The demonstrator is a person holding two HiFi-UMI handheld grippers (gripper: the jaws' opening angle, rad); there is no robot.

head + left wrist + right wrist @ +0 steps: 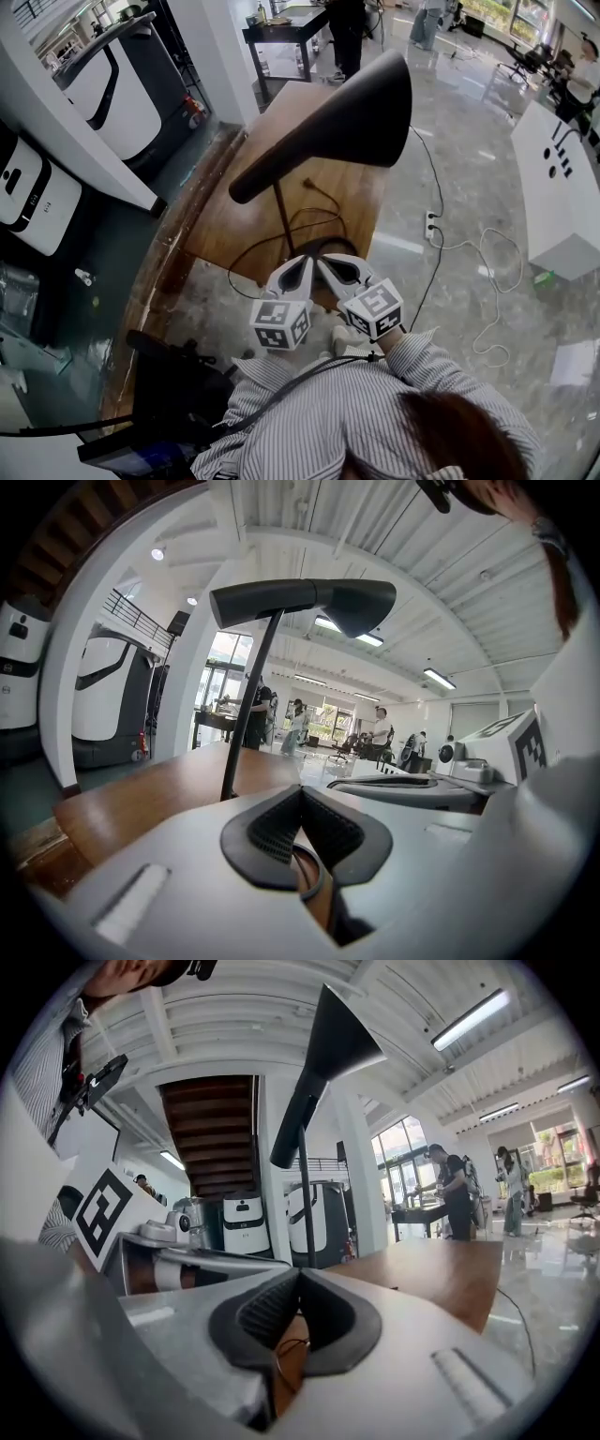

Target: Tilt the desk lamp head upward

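A black desk lamp stands on the wooden table [333, 202]. Its cone-shaped head [347, 122] hangs above the tabletop on a thin stem [281, 216], the wide mouth to the right. My left gripper [306, 261] and right gripper [322, 261] sit side by side at the table's near edge, low by the lamp's base, touching nothing. In the left gripper view the jaws [301, 794] are shut and empty, with the lamp head [309, 600] high above. The right gripper view shows shut, empty jaws [298, 1279] below the lamp head [328, 1054].
The lamp's black cord [272, 246] loops over the table and runs down to a power strip [431, 225] on the glossy floor. White machines [112, 84] stand at the left, a dark table [286, 28] behind, a white table [562, 187] at the right. People stand far off.
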